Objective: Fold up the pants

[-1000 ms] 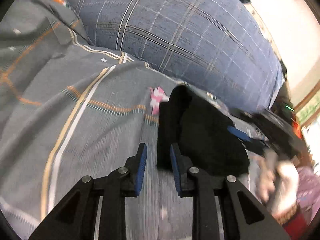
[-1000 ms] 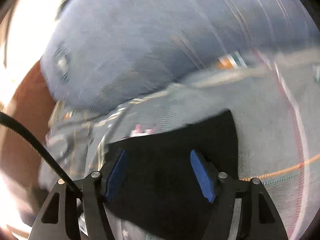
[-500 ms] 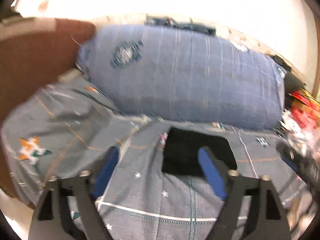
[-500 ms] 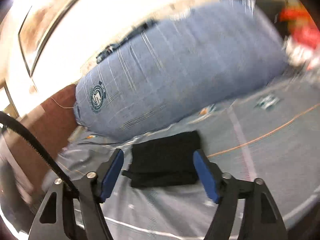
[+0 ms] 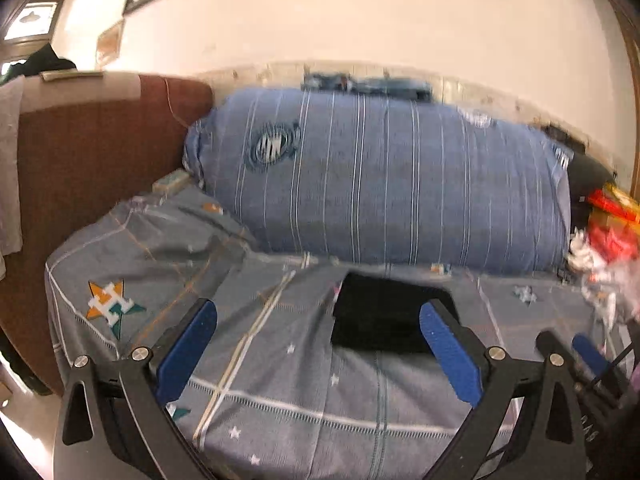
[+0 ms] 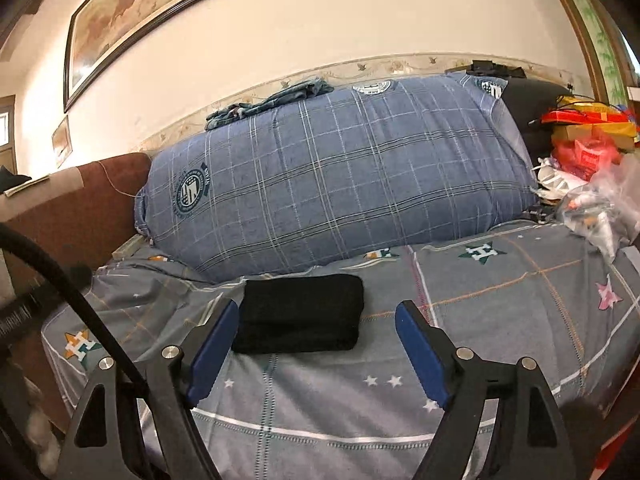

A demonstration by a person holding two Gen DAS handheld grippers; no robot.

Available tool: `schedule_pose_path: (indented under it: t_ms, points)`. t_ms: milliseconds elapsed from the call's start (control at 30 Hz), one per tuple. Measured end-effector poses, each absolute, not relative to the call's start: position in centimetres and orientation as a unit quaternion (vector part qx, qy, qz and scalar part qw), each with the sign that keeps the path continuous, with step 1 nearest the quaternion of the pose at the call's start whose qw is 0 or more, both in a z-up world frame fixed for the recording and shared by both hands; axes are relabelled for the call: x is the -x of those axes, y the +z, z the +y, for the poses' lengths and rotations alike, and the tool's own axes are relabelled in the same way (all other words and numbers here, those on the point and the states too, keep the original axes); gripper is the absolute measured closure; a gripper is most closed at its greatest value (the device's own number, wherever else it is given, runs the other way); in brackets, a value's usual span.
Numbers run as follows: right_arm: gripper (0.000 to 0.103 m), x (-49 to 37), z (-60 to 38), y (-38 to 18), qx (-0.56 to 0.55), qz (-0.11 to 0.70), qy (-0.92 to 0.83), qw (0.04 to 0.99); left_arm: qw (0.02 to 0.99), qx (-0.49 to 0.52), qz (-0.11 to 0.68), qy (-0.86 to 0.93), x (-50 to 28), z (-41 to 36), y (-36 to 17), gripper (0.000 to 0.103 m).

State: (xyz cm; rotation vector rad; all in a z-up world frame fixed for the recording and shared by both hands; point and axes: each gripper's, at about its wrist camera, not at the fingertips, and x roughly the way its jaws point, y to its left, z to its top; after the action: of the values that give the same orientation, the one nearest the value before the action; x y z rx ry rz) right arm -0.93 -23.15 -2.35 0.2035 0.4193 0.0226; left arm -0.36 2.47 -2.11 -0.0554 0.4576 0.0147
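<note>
The black pants (image 5: 384, 320) (image 6: 300, 312) lie folded into a compact rectangle on the grey patterned bedsheet (image 5: 280, 392) (image 6: 500, 312), just in front of a big blue bundle. My left gripper (image 5: 316, 320) hovers well back from them, its jaws opening wide with nothing between the blue pads (image 5: 188, 352). My right gripper (image 6: 318, 312) also hangs back above the sheet, its jaws opening and empty. In the left wrist view, the right gripper's pad (image 5: 588, 354) shows at the lower right edge.
A large blue plaid bedding bundle (image 6: 340, 184) fills the back of the bed against the wall. A brown upholstered end (image 5: 92, 168) rises at the left. Red and yellow bags and clear plastic (image 6: 588, 152) pile up at the right.
Both grippers have drawn back and up from the pants, which now lie alone on the sheet. The left jaws went from nearly shut to wide apart; the right jaws widened too.
</note>
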Motion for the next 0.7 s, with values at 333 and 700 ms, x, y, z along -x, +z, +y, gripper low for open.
schedule_pose_path:
  t_ms: [333,700]
  points:
    - [0.017,0.4,-21.9,-3.0,-0.082,0.227,0.015,0.97,0.971,0.019,0.238,0.021,0.2,2.5,-3.6,0.002]
    - [0.017,-0.4,-21.7,-4.2,-0.064,0.25,-0.006,0.966,0.967,0.005,0.253,0.02,-0.2,1.7,-4.8,0.002]
